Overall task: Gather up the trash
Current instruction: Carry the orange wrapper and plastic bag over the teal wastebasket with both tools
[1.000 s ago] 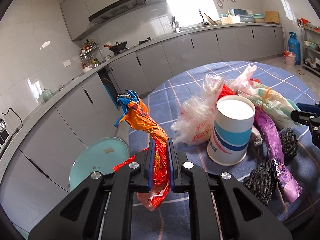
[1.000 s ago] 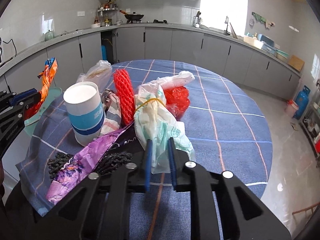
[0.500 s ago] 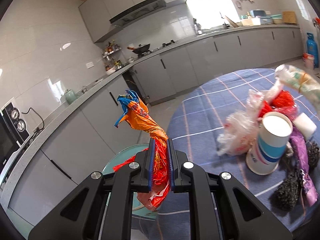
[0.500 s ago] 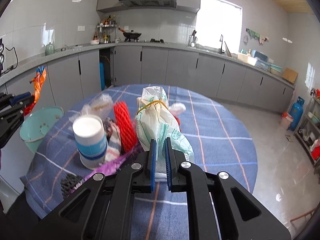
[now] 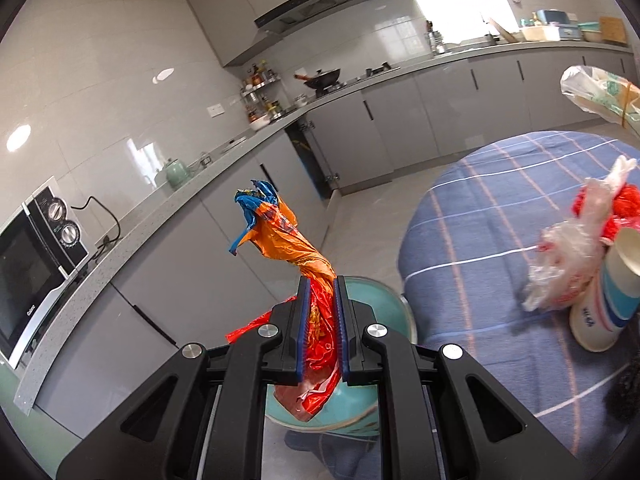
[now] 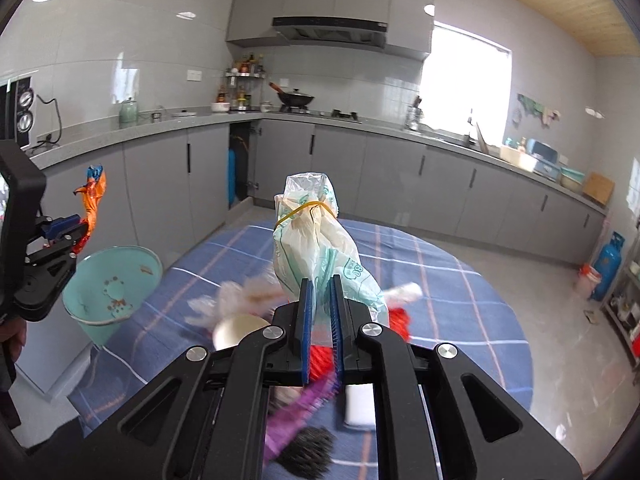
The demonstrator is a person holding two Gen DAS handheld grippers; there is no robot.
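Left tongs: clamped on orange wrapper, upright, directly above teal bin. Right tongs: clamped on banded bag, bin far left beside surface.

the orange wrapper is crinkled, glossy film; the white bag thin, translucent plastic bound with a rubber band. the bench wears checked woven cloth — matt. the tongs are matt black plastic with shiny metal screws; the basin looks like chipped enamel — glossy.
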